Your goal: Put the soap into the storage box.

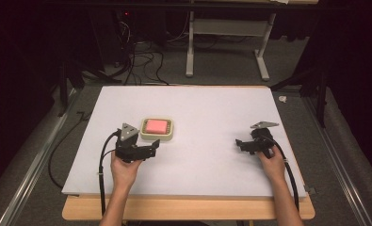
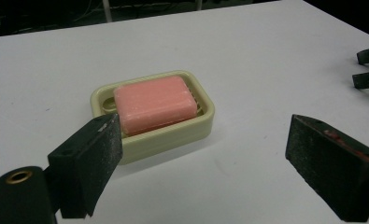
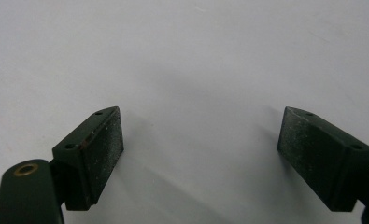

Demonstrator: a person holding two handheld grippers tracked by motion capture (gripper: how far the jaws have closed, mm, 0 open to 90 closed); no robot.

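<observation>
Both jaws of my left gripper (image 2: 201, 154) stood wide apart and empty, just short of the pink rectangular soap bar (image 2: 154, 103) lying in its cream plastic dish (image 2: 173, 137). To grasp well, I judged I should straddle the bar's long sides squarely.

Both forearms are bare, and each hand carries a black gripper (image 1: 154, 147) with speckled rectangular jaw pads, a brass-ringed screw hole, a grey three-cornered plate and a black trailing cable.
</observation>
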